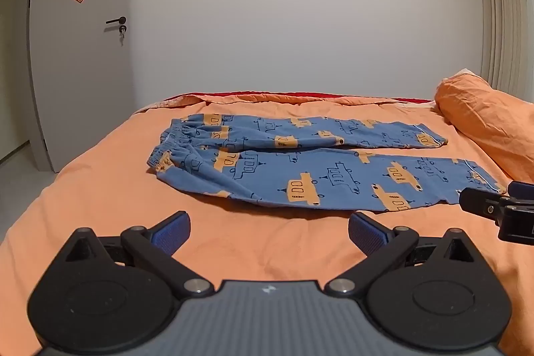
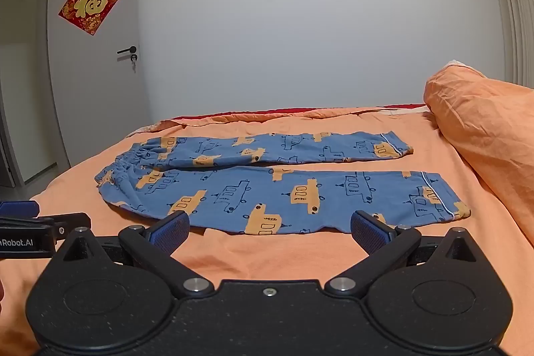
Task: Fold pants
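Unfolded still, the pants [image 2: 277, 186] lay flat across the orange bed [image 2: 267, 256], waistband toward the door [image 2: 96, 55], cuffs toward the pillow [image 2: 484, 129].
Both tools hung near the closer leg with fingers spread wide and empty: the left tool [image 1: 268, 234] short of the fabric, the right tool [image 2: 268, 231] at its near edge. Being soft, light cloth, the pants would likely drape and wrinkle; pinching the near leg's waistband and cuff seemed the surest hold.
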Demonstrator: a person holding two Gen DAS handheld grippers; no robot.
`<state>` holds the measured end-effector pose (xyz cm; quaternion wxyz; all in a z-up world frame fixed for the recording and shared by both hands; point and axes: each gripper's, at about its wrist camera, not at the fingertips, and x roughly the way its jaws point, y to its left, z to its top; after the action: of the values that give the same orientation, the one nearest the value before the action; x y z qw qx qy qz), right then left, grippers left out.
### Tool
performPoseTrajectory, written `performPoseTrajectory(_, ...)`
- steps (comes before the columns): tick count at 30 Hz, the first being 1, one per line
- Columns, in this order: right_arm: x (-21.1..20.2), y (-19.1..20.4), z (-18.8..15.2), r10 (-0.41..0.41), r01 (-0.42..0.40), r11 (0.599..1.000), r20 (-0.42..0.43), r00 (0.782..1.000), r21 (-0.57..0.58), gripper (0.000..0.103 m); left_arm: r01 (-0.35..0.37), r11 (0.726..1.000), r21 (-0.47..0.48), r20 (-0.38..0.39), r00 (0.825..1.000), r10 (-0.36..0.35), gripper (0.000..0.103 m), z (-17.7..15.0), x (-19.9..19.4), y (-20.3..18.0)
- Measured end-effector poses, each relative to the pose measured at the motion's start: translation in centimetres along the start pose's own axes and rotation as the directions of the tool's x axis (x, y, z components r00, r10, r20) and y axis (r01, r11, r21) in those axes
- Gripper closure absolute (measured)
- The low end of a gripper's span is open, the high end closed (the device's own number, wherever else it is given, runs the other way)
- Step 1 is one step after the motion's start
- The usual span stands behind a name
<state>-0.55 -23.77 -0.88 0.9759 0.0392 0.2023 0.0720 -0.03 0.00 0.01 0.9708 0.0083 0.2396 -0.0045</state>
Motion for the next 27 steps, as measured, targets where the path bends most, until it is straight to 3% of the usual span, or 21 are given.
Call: performPoseTrajectory(27, 0.10, -0.09, -0.04, 0.002, -0.002, 1.000, -0.001, 1.000, 0.003, 0.000, -0.003, 1.000, -0.002, -0.014, 1.000, 0.003, 0.000, -0.13, 0.21, -0.05)
